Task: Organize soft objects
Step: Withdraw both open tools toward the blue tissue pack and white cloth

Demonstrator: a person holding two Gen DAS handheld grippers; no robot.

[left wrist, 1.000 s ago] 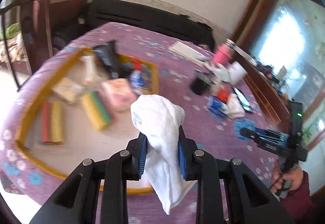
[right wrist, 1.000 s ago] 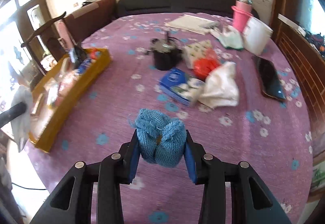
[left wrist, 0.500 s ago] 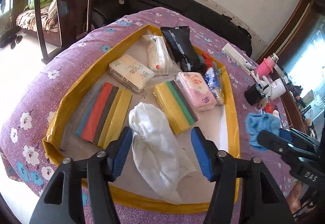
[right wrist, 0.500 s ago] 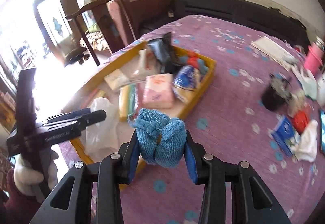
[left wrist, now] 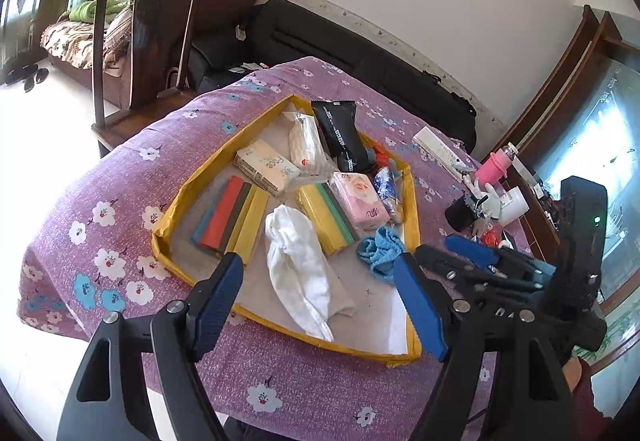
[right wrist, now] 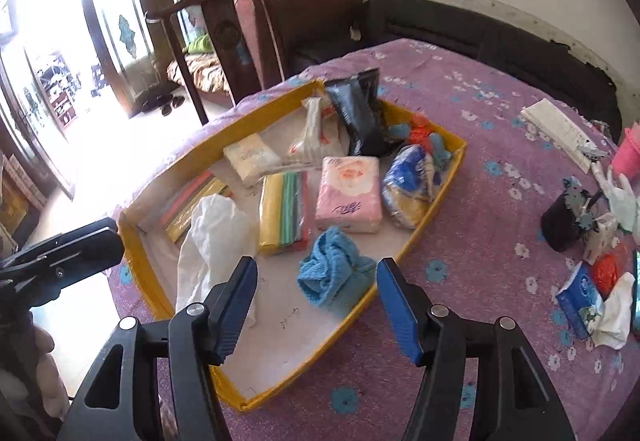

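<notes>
We see a round worktop (left wrist: 132, 177) under a purple cloth with flowers. On it lies a shallow yellow-rimmed tray (left wrist: 412, 209), which takes the centre of both views.

In the left wrist view the white towel (left wrist: 298, 261) lies long and crumpled on the tray floor, and the blue knitted cloth (left wrist: 378, 249) lies at 3 o'clock from it, near the right wall of the tray. In the right wrist view the same blue cloth (right wrist: 334, 269) sits at 3 o'clock from the white towel (right wrist: 212, 237), both inside the tray (right wrist: 440, 197).

Behind them, toward 12 o'clock, stand a pink tissue pack (left wrist: 360, 199), a yellow pack with coloured stripes (left wrist: 326, 217), a flat pack with a red stripe (left wrist: 228, 219), a pale tissue pack (left wrist: 266, 165) and a black pouch (left wrist: 340, 135).

The left hand-held gripper (left wrist: 320, 309) has its jaws apart; they have just been opening, and the white towel lies free on the tray between and beyond the fingers. The right hand-held gripper (right wrist: 314, 301) also stands with jaws apart, just opened further, and the blue cloth rests on the tray floor ahead of them, not pressed by the pads.

At 3 o'clock of the tray, on the cloth, we see a black cup (right wrist: 562, 221) and a pink bottle (left wrist: 492, 167).
</notes>
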